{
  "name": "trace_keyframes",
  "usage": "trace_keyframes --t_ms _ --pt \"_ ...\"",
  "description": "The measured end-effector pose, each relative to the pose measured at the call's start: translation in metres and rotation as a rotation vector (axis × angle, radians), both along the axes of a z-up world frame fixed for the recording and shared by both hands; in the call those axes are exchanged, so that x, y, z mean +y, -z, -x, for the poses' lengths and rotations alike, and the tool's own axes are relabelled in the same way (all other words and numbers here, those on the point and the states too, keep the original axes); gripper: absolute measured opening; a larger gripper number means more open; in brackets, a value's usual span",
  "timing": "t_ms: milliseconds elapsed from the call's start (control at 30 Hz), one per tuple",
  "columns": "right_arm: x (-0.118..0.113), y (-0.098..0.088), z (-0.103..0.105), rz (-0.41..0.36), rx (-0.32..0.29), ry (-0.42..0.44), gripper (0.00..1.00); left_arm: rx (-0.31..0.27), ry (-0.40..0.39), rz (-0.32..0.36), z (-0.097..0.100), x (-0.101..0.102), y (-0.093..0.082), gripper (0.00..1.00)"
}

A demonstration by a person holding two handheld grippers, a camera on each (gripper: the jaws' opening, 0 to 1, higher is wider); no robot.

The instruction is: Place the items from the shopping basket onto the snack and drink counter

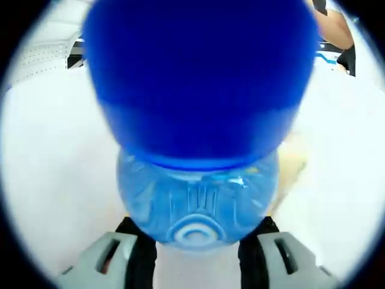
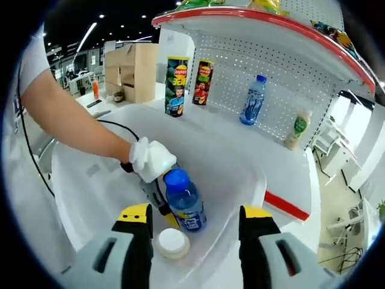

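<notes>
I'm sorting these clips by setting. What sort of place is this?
Probably a mock shop: a white pegboard shelf with red edging holds tall snack canisters and a blue drink bottle.

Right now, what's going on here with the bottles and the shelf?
A person with a white-gloved hand holds the left gripper, its jaws closed on a blue-capped bottle down in the white basket. The right gripper hovers open above it, near a white-lidded item. On the shelf counter already stand two chip cans, a blue bottle and a green-labelled bottle.
</notes>
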State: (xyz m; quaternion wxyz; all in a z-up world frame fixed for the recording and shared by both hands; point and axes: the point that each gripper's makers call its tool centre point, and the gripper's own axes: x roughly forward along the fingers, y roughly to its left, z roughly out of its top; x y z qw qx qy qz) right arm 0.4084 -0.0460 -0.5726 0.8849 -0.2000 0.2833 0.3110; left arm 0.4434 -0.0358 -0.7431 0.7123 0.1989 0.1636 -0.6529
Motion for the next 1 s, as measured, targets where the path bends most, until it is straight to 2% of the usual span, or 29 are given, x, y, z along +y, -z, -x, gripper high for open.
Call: trace_keyframes --t_ms 200,300,700,1000 --pt "0.017 0.018 -0.008 0.037 -0.011 -0.077 0.56 0.001 -0.003 0.012 0.0 -0.002 0.0 0.53" --pt "0.02 0.023 -0.012 0.04 -0.009 -0.087 0.55 0.005 -0.01 0.022 0.0 -0.006 -0.001 0.53" --pt "0.017 0.039 -0.03 0.034 0.022 -0.049 0.48 0.024 -0.022 0.081 -0.004 -0.024 -0.002 0.53" --pt "0.014 0.053 -0.039 0.054 0.029 -0.064 0.43 0.03 -0.017 0.124 -0.005 -0.025 -0.003 0.53"
